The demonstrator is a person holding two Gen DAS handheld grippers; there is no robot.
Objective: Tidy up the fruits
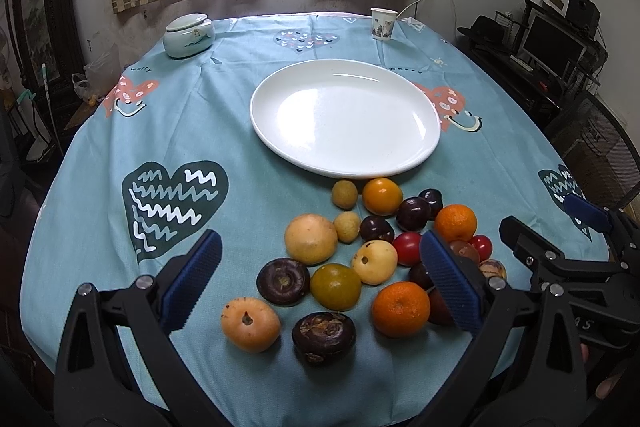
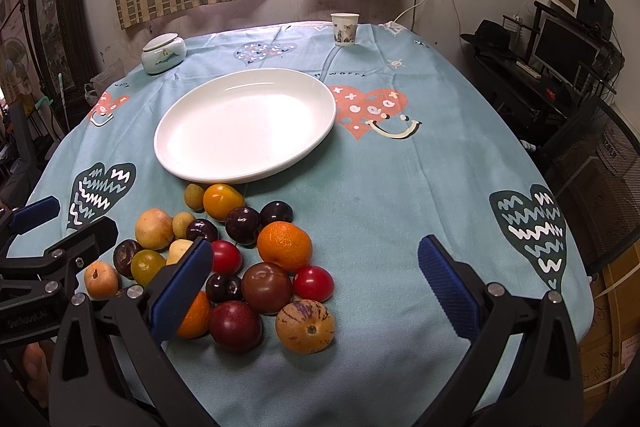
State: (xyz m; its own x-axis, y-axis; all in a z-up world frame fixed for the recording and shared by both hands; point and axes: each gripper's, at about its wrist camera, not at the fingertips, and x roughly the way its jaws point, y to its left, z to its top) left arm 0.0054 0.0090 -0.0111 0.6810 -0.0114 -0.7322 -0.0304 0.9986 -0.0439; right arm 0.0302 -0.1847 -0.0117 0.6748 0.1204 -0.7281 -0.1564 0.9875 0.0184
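Observation:
A white plate (image 1: 346, 115) lies bare in the middle of the blue tablecloth; it also shows in the right wrist view (image 2: 244, 123). Several loose fruits lie in a pile (image 1: 372, 251) just in front of it: oranges (image 1: 401, 309), dark plums (image 1: 414, 213), red tomatoes (image 2: 313, 283), yellow fruits (image 1: 311, 239) and a striped melon-like fruit (image 2: 305, 325). My left gripper (image 1: 320, 263) is open and empty, hovering over the near part of the pile. My right gripper (image 2: 316, 271) is open and empty, with its left finger over the pile's right side.
A lidded ceramic jar (image 1: 189, 35) stands at the back left and a paper cup (image 1: 383, 23) at the back right. A desk with a monitor (image 1: 554, 41) and a mesh chair (image 2: 596, 179) stand beside the table on the right.

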